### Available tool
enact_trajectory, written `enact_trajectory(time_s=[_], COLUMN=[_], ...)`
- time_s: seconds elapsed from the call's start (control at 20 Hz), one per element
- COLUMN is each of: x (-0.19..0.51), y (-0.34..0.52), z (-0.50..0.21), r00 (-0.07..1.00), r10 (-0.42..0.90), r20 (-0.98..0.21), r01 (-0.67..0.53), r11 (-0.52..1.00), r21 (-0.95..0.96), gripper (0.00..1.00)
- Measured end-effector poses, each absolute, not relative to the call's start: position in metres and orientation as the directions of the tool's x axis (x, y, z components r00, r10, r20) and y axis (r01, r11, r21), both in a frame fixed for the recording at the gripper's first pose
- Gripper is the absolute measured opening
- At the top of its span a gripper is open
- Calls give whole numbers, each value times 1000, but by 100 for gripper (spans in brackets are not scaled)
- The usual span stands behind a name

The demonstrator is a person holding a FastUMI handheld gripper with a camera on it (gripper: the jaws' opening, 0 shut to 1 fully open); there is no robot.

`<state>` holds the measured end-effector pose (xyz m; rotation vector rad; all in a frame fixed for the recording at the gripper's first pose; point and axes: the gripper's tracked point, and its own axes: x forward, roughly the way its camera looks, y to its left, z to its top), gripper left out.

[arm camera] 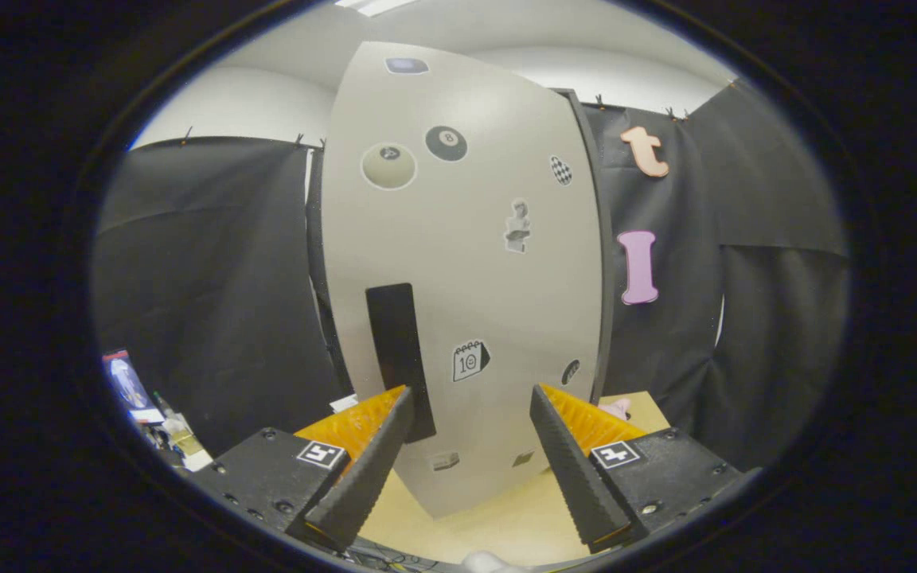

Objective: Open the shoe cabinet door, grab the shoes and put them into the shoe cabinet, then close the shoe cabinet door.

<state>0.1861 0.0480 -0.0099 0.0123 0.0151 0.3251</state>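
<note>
The shoe cabinet's pale grey door (466, 263) stands upright just ahead of my fingers, covered with small stickers. A black vertical handle (399, 358) runs down its left part, its lower end right behind my left fingertip (395, 414). My gripper (470, 398) is open, with the door's lower face showing in the wide gap between the fingers. Nothing is held. A bit of pink shoe (616, 408) peeks out beyond the right finger (566, 446), beside the cabinet's right edge.
The cabinet stands on a light wooden table (490, 517). Black cloth walls hang on both sides of it. Some clutter (148, 414) lies low at the far left, past the table.
</note>
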Motion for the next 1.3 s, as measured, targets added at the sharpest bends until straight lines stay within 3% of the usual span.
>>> enact_trajectory(time_s=[0.6,1.3], x=[121,67], y=[16,-16], z=[41,39], r00=[991,994], r10=[130,55], r20=[31,94], r01=[-132,-56], r11=[991,998], r21=[38,1], gripper=[97,97])
